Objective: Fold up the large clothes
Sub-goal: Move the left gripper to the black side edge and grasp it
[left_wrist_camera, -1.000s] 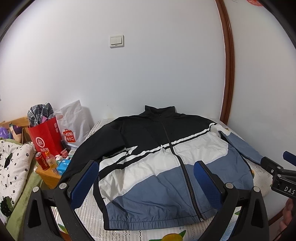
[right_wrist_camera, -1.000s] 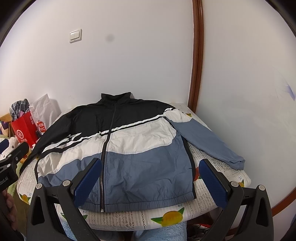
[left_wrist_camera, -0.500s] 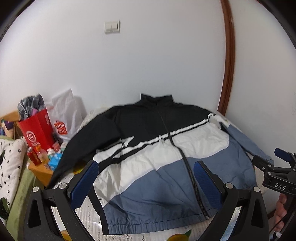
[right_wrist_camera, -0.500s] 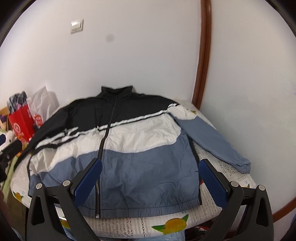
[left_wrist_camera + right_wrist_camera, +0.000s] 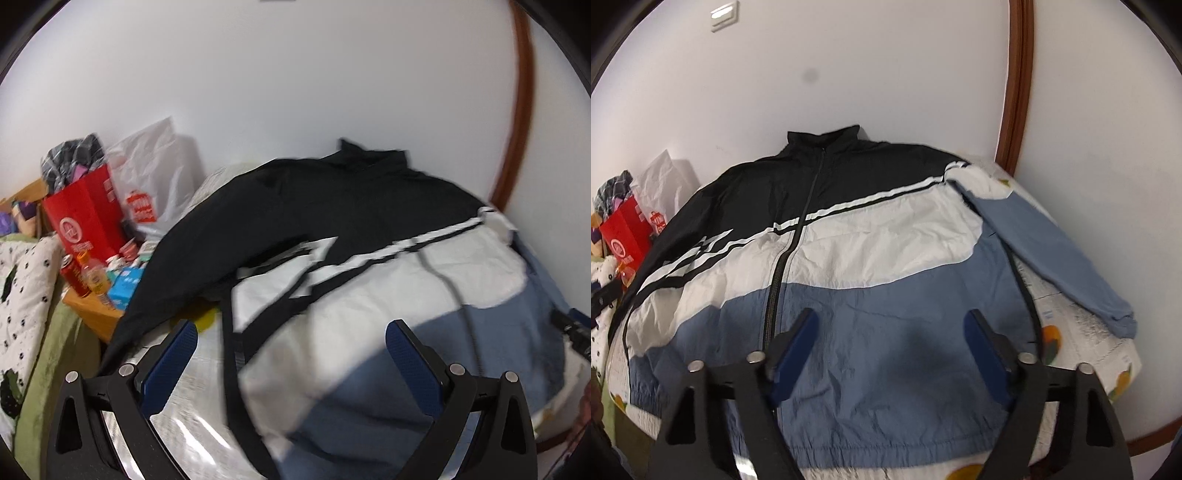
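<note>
A zipped jacket in black, white and blue lies flat, front up, on a bed, its collar toward the wall. Its blue sleeve stretches to the right and its black sleeve runs down the left edge. My right gripper hovers over the blue lower front; its jaws are closing with only air between them. My left gripper stands open above the jacket's left side seam and white panel, holding nothing. The left wrist view is blurred by motion.
A bedsheet with a fruit print covers the bed. At the left stand a red paper bag, a white plastic bag, a can and bottles on a wooden stand. A brown door frame rises at the right.
Both grippers have dropped and moved in closer over the jacket. The left one swung toward the jacket's left side. The right gripper's jaws have narrowed.
</note>
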A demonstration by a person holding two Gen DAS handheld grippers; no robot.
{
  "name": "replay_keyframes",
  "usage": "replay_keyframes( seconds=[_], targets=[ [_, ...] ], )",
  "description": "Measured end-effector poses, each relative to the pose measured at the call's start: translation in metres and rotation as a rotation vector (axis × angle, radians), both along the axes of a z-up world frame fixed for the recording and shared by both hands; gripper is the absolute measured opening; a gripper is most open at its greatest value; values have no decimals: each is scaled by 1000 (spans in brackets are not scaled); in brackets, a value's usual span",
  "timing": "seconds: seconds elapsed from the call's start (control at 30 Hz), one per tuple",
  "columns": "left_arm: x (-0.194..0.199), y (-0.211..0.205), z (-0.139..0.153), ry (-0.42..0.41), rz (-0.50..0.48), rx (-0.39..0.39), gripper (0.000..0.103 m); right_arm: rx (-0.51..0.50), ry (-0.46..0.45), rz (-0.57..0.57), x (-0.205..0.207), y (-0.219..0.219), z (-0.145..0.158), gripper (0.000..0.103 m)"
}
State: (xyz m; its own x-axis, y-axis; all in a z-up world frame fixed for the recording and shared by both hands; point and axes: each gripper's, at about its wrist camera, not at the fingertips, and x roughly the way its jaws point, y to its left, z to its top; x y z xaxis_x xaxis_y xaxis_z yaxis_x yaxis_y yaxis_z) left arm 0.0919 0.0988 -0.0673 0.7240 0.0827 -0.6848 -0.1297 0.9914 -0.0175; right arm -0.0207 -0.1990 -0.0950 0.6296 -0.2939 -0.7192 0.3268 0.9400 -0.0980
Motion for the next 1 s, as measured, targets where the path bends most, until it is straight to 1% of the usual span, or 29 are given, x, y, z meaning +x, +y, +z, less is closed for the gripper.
replay_keyframes(
  seconds=[0.07, 0.2, 0.3, 0.4, 0.5, 0.67, 0.77, 0.87, 0.93, 1.0],
  targets=[
    [8, 16, -8, 21, 28, -9, 97, 7, 4, 6, 12, 2, -3, 70],
    [17, 48, -24, 57, 96, -4, 94, 0, 5, 32, 33, 8, -5, 69],
    [21, 71, -37, 82, 138, -10, 89, 8, 18, 37, 52, 12, -10, 69],
    [25, 91, -49, 94, 175, -9, 88, 23, 30, 44, 67, 18, -14, 69],
    [30, 107, -59, 113, 203, 6, 87, 12, 45, 62, 80, 27, -20, 69],
    [37, 117, -68, 121, 217, 52, 87, -18, 64, 87, 95, 40, -24, 69],
    [42, 120, -74, 129, 212, 66, 87, -18, 75, 93, 103, 43, -28, 69],
    [47, 123, -81, 142, 207, 64, 80, -25, 83, 82, 109, 43, -29, 69],
    [49, 127, -85, 144, 221, 50, 74, -33, 90, 74, 114, 43, -30, 69],
    [51, 130, -88, 143, 226, 36, 73, -38, 92, 70, 117, 43, -31, 69]
  ],
)
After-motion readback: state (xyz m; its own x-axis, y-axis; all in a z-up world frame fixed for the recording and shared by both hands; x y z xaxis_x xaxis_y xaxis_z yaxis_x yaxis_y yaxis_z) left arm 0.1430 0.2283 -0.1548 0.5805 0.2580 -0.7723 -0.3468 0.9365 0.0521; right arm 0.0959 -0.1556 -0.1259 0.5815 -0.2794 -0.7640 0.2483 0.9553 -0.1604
